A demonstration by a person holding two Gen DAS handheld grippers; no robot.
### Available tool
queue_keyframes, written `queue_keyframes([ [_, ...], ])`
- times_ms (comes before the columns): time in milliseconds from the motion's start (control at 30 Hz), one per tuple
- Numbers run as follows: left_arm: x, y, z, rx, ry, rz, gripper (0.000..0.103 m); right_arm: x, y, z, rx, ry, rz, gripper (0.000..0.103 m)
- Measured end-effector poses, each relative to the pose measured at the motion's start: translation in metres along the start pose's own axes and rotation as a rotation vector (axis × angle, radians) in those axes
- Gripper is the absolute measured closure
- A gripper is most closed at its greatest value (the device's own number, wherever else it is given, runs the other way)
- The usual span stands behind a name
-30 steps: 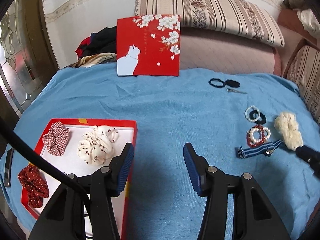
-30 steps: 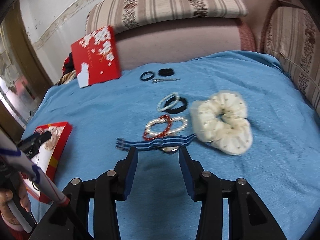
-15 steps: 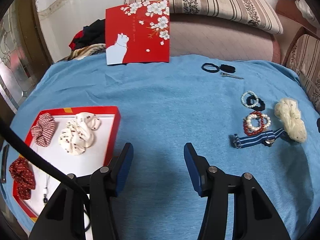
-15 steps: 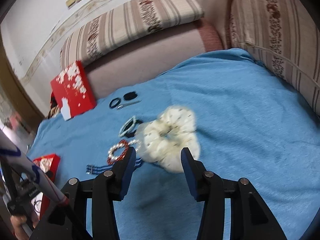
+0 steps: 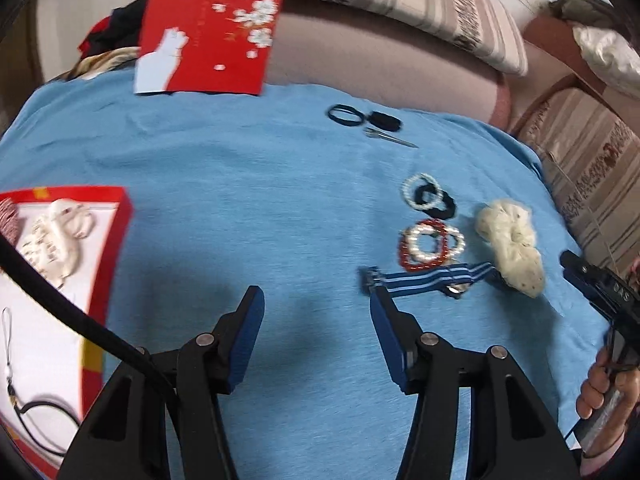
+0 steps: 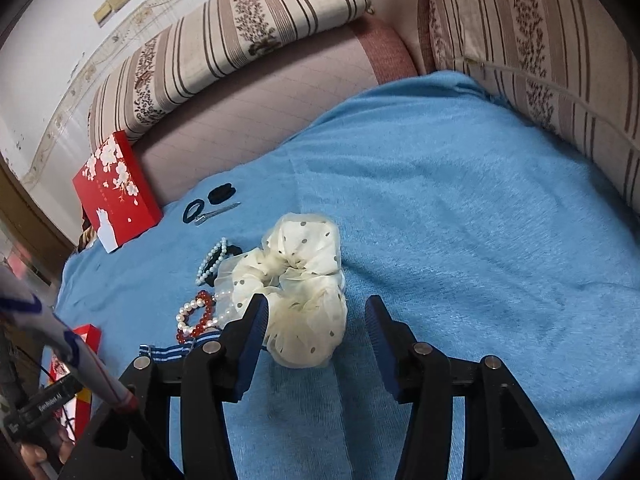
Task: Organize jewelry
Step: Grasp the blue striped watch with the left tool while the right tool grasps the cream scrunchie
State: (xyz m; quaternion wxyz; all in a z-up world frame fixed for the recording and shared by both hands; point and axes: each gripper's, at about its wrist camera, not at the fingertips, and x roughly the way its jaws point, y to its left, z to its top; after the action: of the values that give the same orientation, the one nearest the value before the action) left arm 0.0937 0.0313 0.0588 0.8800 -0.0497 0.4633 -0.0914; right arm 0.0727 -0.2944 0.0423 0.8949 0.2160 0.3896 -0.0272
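Right wrist view: right gripper (image 6: pixel 316 320) fingers (just widened, gripping nothing) straddle the cream dotted chiffon scrunchie (image 6: pixel 296 292) at frame centre, likely readying a pickup.

Blue cloth (image 5: pixel 240 184) spread flat, carrying open red box (image 5: pixel 116 248) at left, hair ties (image 5: pixel 346 115) far, bracelets (image 5: pixel 430 244), striped strap (image 5: pixel 424 280) and cream scrunchie (image 6: pixel 296 292) at right.

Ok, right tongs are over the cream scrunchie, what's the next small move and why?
Probably ease the right tongs, whose jaws have just been opening, down and slightly left, then close. The cream scrunchie lies between the open jaws, nearer the left one, ungripped.
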Motion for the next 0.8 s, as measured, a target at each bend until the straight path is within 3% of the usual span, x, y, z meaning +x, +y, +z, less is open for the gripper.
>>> queue_keyframes([
  [133,0.027,-0.018,0.007,0.042,0.025,-0.036,0.043,0.011,-0.008,0.002,0.028,0.02,0.0,0.045],
  [267,0.054,-0.026,0.013,0.033,0.082,-0.114,0.043,0.018,-0.016,0.002,0.067,0.045,0.018,0.044],
  [400,0.073,-0.044,0.011,0.077,0.126,-0.135,0.044,0.017,-0.017,0.004,0.072,0.036,0.025,0.044],
  [433,0.076,-0.05,0.01,0.094,0.145,-0.117,0.051,0.017,-0.017,0.004,0.071,0.034,0.025,0.043],
  [500,0.077,-0.054,0.007,0.125,0.16,-0.06,0.092,0.016,-0.016,0.004,0.07,0.032,0.022,0.043],
  [600,0.069,-0.052,-0.002,0.129,0.208,-0.083,0.094,0.014,-0.015,0.004,0.069,0.028,0.018,0.043],
  [800,0.029,-0.037,-0.038,0.169,0.23,-0.089,0.094,0.007,-0.017,0.004,0.091,0.017,0.03,0.043],
])
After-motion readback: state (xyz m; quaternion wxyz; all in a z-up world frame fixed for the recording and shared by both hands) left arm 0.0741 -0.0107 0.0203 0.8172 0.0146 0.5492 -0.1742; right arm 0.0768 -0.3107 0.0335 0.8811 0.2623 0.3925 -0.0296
